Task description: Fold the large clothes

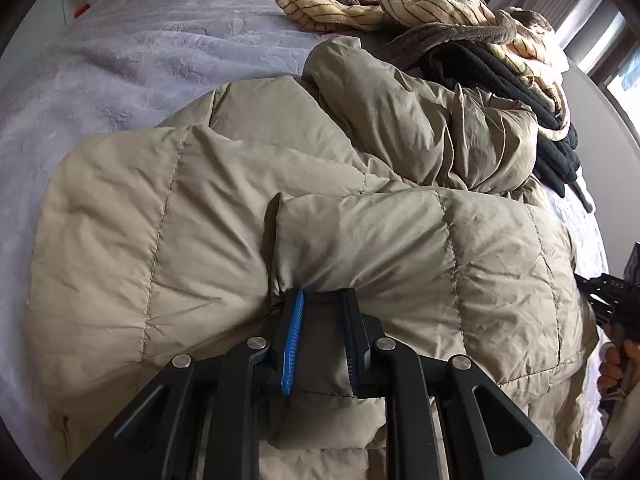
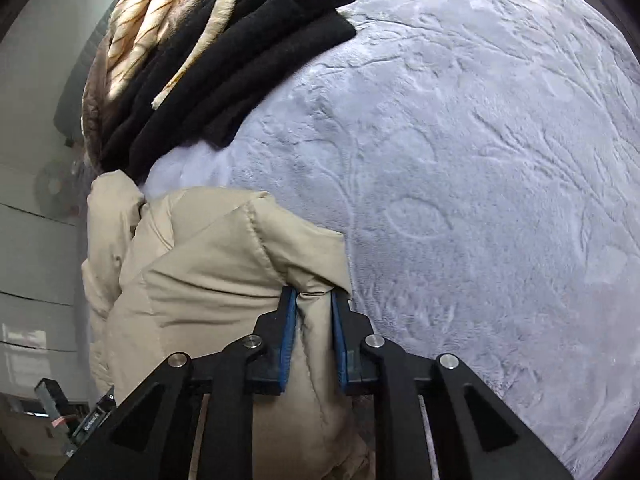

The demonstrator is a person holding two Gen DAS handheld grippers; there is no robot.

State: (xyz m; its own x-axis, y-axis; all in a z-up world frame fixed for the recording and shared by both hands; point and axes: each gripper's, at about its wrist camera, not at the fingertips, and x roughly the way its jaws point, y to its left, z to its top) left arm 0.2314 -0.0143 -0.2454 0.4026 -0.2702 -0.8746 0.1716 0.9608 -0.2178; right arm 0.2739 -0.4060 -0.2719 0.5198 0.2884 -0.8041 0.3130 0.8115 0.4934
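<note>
A beige quilted puffer jacket (image 1: pixel 224 208) lies spread on a lavender bedspread (image 1: pixel 132 64). My left gripper (image 1: pixel 322 300) is shut on a puffy edge of the jacket, which fills the gap between its blue pads (image 1: pixel 291 344). My right gripper (image 2: pixel 314 300) is shut on another fold of the same jacket (image 2: pixel 208 264), held above the bedspread (image 2: pixel 480 160). The jacket's far part is bunched up in the left wrist view. The right gripper's body and the hand on it show at the right edge of the left wrist view (image 1: pixel 612 308).
A pile of clothes lies past the jacket: a cream striped fleece (image 1: pixel 400 8) and a black garment (image 1: pixel 520 92), also in the right wrist view (image 2: pixel 240 60). A window (image 1: pixel 616 64) is at the far right. Grey cabinet fronts (image 2: pixel 36 240) stand beside the bed.
</note>
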